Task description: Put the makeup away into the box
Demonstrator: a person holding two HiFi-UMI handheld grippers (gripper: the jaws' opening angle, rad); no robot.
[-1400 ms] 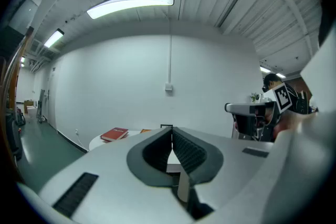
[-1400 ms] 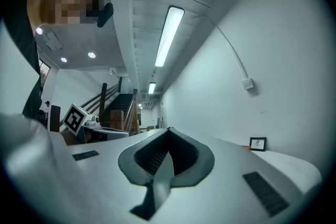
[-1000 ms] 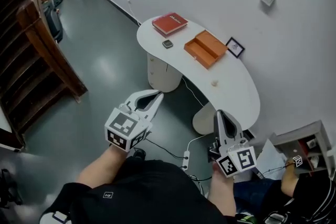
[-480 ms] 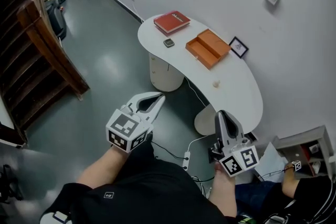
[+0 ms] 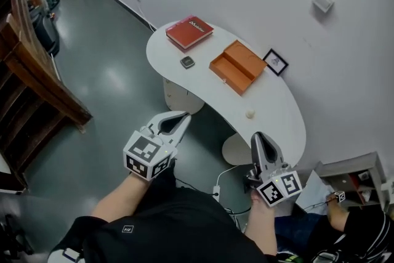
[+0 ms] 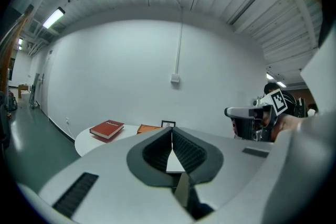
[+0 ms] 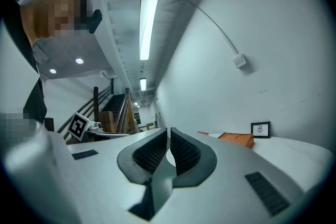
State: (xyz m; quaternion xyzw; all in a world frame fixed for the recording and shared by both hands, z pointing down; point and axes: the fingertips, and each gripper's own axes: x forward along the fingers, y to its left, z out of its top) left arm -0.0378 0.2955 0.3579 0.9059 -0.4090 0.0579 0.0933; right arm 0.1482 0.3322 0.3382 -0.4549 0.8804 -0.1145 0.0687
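Observation:
An open orange box lies on the white curved table. A small dark square compact sits to its left, and a small cream item lies nearer me. Both grippers hang in the air short of the table with nothing in them. My left gripper is shut, its tips meeting. My right gripper is shut too. The box shows far ahead in the left gripper view and the right gripper view.
A red book lies at the table's far end and a small framed picture leans on the wall. A wooden staircase rises at left. A power strip lies on the floor. A shelf and another person's hand are at right.
Both grippers have moved forward toward the table and slightly down, still shut. The table now sits further left and lower in the head view.

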